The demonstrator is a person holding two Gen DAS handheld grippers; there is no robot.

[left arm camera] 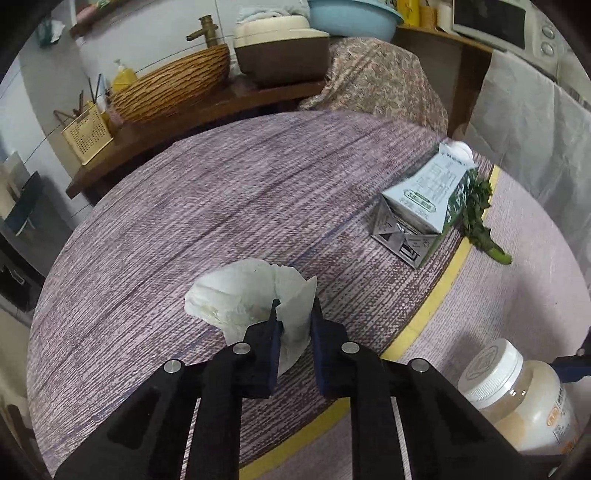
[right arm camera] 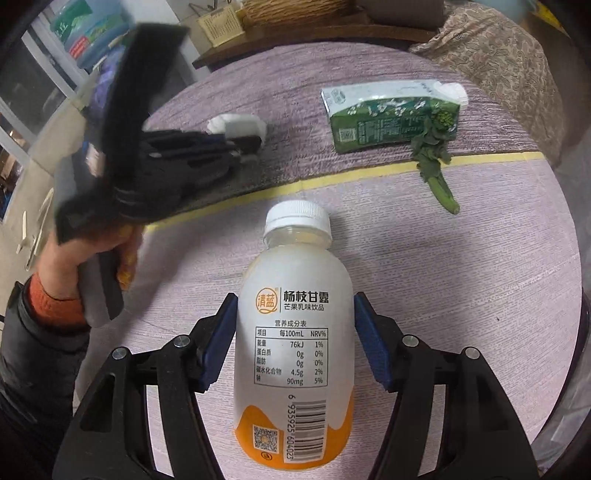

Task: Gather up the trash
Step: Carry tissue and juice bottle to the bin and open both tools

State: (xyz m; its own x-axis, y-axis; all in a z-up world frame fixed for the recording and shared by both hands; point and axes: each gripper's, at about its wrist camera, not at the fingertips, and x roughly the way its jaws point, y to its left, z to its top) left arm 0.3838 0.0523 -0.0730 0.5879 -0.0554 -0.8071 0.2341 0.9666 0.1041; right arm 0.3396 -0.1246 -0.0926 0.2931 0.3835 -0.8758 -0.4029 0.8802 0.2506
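A crumpled white tissue [left arm camera: 243, 295] lies on the purple-striped round table [left arm camera: 221, 206], and my left gripper [left arm camera: 295, 314] is shut on its near edge. From the right wrist view that gripper [right arm camera: 243, 144] shows side on, with the tissue [right arm camera: 236, 123] at its tips. My right gripper [right arm camera: 295, 306] is shut on a white and orange drink bottle [right arm camera: 295, 332], its blue pads against the bottle's sides and its white cap pointing away. The same bottle [left arm camera: 517, 398] shows at the lower right of the left wrist view. A green milk carton [right arm camera: 391, 118] lies on its side further back, with a green vegetable stalk [right arm camera: 436, 166] against it.
A yellow tape line [right arm camera: 369, 175] crosses the table. A hand with an orange cuff [right arm camera: 74, 258] holds the left gripper. Behind the table stand a wooden counter [left arm camera: 207, 110], a woven basin [left arm camera: 173, 88], a patterned cloth-covered seat [left arm camera: 384, 81] and a microwave [left arm camera: 509, 26].
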